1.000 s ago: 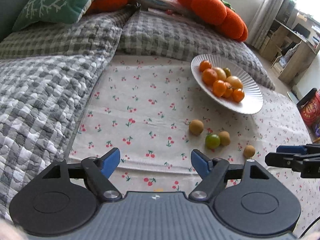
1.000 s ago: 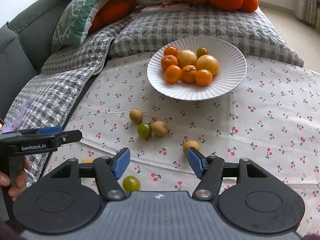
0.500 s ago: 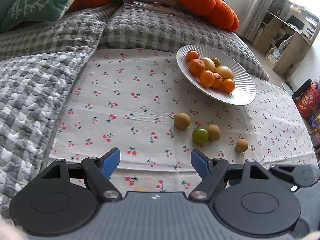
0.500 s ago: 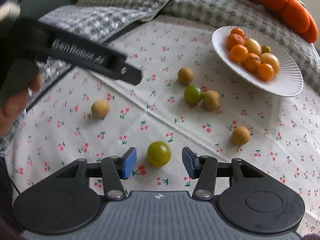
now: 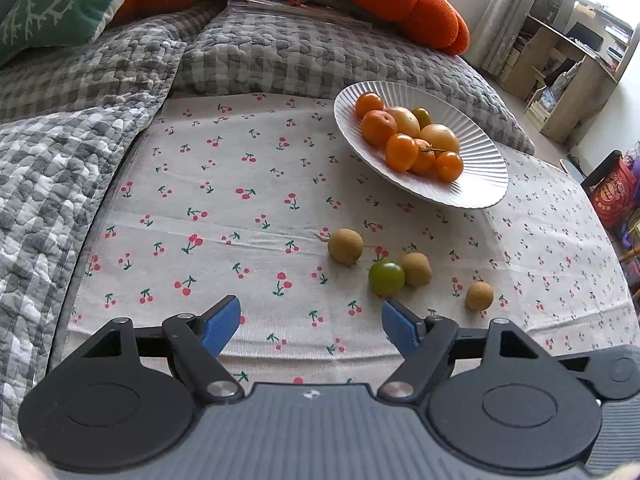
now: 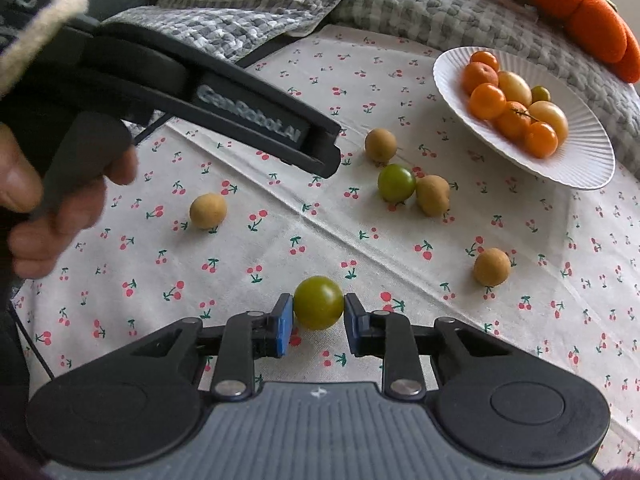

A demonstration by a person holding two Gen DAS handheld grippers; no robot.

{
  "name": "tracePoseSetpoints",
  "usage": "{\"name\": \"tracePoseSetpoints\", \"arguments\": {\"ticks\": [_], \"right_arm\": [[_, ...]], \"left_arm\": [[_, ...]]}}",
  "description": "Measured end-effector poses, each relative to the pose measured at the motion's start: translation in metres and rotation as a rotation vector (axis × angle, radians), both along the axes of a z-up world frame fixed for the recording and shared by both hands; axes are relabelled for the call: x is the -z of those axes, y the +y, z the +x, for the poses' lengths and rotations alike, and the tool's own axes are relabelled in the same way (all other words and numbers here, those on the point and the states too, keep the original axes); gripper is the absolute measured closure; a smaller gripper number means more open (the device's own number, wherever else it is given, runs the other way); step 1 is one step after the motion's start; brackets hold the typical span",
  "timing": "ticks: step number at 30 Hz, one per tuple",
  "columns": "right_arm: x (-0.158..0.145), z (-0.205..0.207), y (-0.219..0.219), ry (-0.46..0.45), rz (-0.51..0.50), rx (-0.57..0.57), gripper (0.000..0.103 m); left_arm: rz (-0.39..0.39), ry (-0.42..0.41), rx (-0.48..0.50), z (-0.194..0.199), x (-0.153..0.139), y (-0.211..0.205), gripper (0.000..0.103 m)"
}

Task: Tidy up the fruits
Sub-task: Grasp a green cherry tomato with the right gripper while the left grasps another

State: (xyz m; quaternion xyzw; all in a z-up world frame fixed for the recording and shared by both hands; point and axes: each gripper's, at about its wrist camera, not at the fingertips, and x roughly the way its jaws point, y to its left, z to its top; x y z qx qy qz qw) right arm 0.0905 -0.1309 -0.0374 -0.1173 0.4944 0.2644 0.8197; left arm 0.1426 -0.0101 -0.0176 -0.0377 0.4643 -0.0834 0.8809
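Blue-padded right gripper [image 6: 318,323] clamps a green tomato [image 6: 319,302]; left gripper [image 5: 311,322] gapes wide over bare cloth [image 5: 224,216].

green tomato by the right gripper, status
Right gripper shut on green tomato. Left gripper open, empty. Path to white plate crosses loose fruit.

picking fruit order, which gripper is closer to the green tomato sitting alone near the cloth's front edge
Right. The right gripper has the lone green tomato between its blue pads, closed on it. The left gripper hangs open farther off to its left, empty.

The right gripper [image 6: 318,322] has closed onto the green tomato [image 6: 319,302].
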Motion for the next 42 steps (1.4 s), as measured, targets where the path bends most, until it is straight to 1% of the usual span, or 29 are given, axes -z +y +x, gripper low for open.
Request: {"name": "tracePoseSetpoints", "arguments": {"ticks": [5,8,10,15,19,26,28,29,30,42], "right_arm": [[-0.001,0.005,-0.015,0.029,-0.018,0.087,0.079],[0.002,0.01,-0.023,0.052,-0.026,0.141,0.079],[0.001,0.012,-0.027,0.054,-0.027,0.162,0.079],[-0.005,0.014,-0.033,0.046,-0.015,0.184,0.079],[-0.007,0.014,-0.034,0.044,-0.008,0.185,0.079],[-0.009,0.014,-0.034,0.036,0.004,0.177,0.079],[-0.008,0.013,-0.032,0.033,0.003,0.17,0.079],[-0.008,0.012,-0.032,0.033,0.003,0.167,0.079],[-0.008,0.013,-0.031,0.032,0.003,0.166,0.079],[-0.009,0.013,-0.034,0.018,0.007,0.165,0.079]], "left_arm": [[0.036,-0.025,0.038,0.006,0.007,-0.013,0.031],[0.049,-0.044,0.089,0.009,0.012,-0.026,0.037],[0.052,-0.057,0.125,0.011,0.015,-0.034,0.042],[0.056,-0.097,0.211,0.018,0.025,-0.048,0.051],[0.033,-0.1,0.233,0.026,0.033,-0.047,0.056],[0.081,-0.114,0.272,0.028,0.041,-0.054,0.062],[0.081,-0.114,0.271,0.028,0.041,-0.055,0.072],[0.083,-0.113,0.268,0.028,0.041,-0.055,0.076],[0.084,-0.111,0.267,0.029,0.04,-0.055,0.082],[0.076,-0.087,0.249,0.027,0.038,-0.051,0.083]]}}
